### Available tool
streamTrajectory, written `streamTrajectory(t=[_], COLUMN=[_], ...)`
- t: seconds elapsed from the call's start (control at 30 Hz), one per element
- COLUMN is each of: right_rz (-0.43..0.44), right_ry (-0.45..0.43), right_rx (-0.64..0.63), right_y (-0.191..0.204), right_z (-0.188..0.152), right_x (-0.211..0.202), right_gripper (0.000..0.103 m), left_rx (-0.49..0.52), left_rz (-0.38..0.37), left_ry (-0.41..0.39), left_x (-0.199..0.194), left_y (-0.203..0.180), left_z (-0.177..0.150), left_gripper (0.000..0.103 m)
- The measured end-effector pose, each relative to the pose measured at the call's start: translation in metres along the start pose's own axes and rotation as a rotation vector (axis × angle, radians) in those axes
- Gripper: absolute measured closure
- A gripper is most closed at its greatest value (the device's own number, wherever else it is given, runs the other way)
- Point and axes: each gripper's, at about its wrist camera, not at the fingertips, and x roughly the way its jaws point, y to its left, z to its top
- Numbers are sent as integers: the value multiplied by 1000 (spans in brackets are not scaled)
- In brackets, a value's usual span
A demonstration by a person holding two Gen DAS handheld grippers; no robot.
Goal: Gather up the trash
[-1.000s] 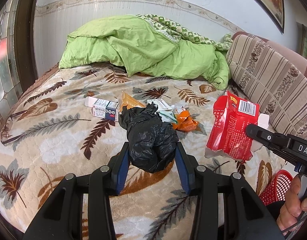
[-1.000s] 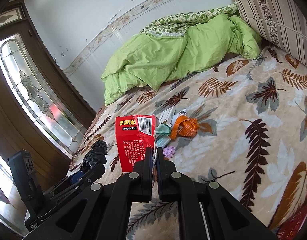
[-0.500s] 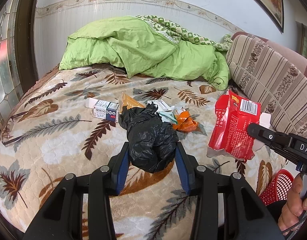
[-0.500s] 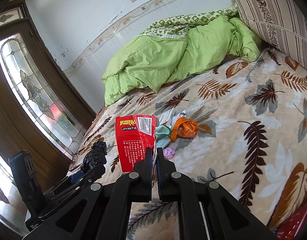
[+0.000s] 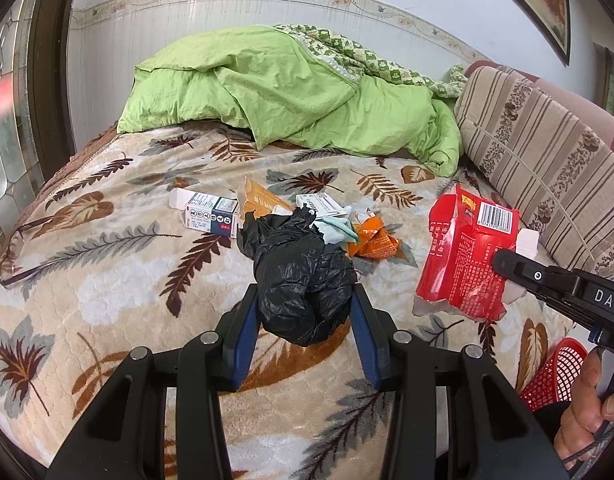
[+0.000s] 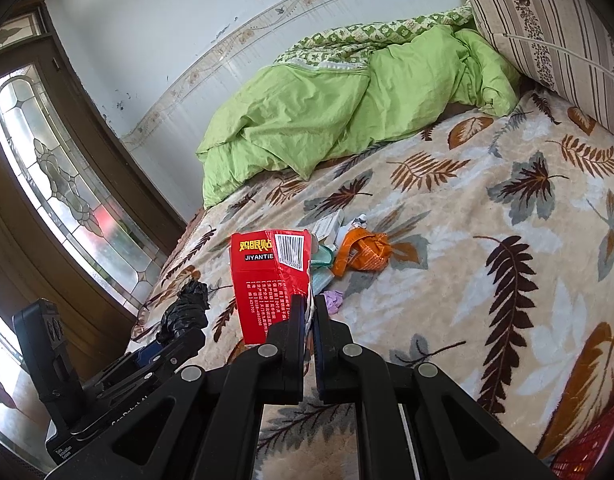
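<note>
Trouble could come from the right gripper (image 6: 309, 312), fingers pinched shut on the torn red cardboard box's (image 6: 267, 276) edge: it may slip. The left gripper (image 5: 303, 312) squeezes a crumpled black plastic bag (image 5: 303, 276); at its twelve o'clock, orange wrappers (image 5: 373, 242) wait.

Black bag (image 5: 303, 276), red carton (image 5: 463, 256)

1. I see open blanket (image 5: 107, 280) left of the litter heap (image 5: 339, 224).
2. Green quilt (image 5: 291, 92) blocks the far side.
3. Striped cushion (image 5: 539, 160) walls off the right.
</note>
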Motion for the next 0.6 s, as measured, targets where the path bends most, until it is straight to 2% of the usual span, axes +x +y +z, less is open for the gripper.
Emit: streamTrajectory(t=[0.6], right_rz=[-26], right_ry=[54], right_rx=[20], right_y=[-17], right_z=[-8], right_x=[31], right_gripper=[99], left_rx=[-40], left_rz=[-14], left_ry=[74], left_x=[45], left_y=[16], left_z=[-15], left_gripper=[61])
